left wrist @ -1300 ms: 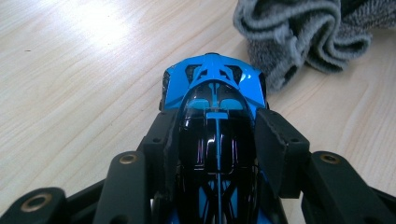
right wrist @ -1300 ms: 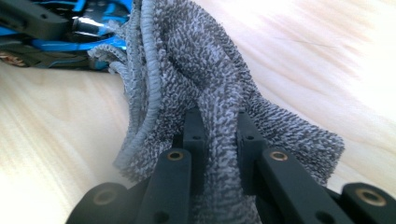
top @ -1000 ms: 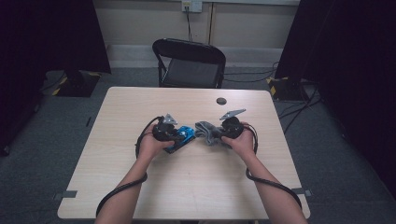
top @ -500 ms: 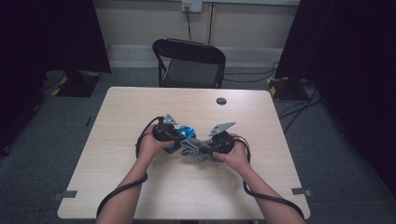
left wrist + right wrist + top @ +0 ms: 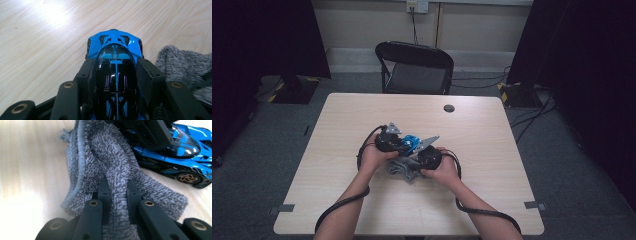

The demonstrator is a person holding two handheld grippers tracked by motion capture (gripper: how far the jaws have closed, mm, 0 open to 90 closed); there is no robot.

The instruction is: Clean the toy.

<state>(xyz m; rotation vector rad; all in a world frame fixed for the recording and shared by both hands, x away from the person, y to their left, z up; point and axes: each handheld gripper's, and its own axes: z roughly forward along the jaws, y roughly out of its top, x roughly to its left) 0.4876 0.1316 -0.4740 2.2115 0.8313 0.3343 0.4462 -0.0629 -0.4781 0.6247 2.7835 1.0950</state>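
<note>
A blue and black toy car (image 5: pixel 115 57) stands on the light wood table (image 5: pixel 362 115), and my left gripper (image 5: pixel 116 72) is shut on its cabin from both sides. In the high view the toy car (image 5: pixel 413 141) sits mid-table between the two hands, with the left gripper (image 5: pixel 399 142) on it. A grey knitted cloth (image 5: pixel 110 162) lies bunched beside the car, touching its side. My right gripper (image 5: pixel 117 192) is shut on a fold of that cloth. From above, the cloth (image 5: pixel 402 169) lies in front of the car, under the right gripper (image 5: pixel 414 162).
A black folding chair (image 5: pixel 414 67) stands behind the table's far edge. A small dark round disc (image 5: pixel 449 108) lies on the far right part of the tabletop. Black cables trail from both grippers over the near edge.
My right gripper has come down and toward the near left with the cloth, from beside the car to in front of it. The left gripper and car have barely shifted.
</note>
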